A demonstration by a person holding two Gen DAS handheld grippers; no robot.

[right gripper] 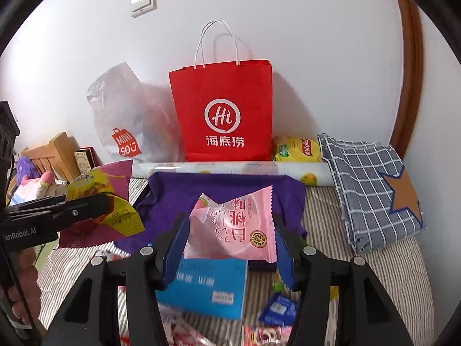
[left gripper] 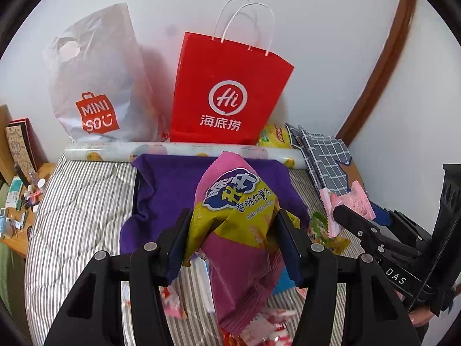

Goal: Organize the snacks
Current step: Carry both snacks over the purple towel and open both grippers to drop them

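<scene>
The left gripper [left gripper: 233, 230] is clamped on a pink-and-yellow sweet potato stick bag [left gripper: 239, 216], lifted above the striped bed [left gripper: 80, 216]. The right gripper [right gripper: 229, 240] pinches a pink peach pastry packet [right gripper: 230, 227] — also off the bedding. Beyond both lies a purple cloth [right gripper: 224, 187], then a red paper bag [right gripper: 224, 109] at the bed's far edge against the wall. A blue box [right gripper: 207, 288] lies under the right gripper.

The paper bag [right gripper: 222, 109] is red, the cloth [right gripper: 227, 190] purple, the bedsheet [left gripper: 83, 201] grey-and-white striped, the snack packet [right gripper: 230, 230] pink.
</scene>
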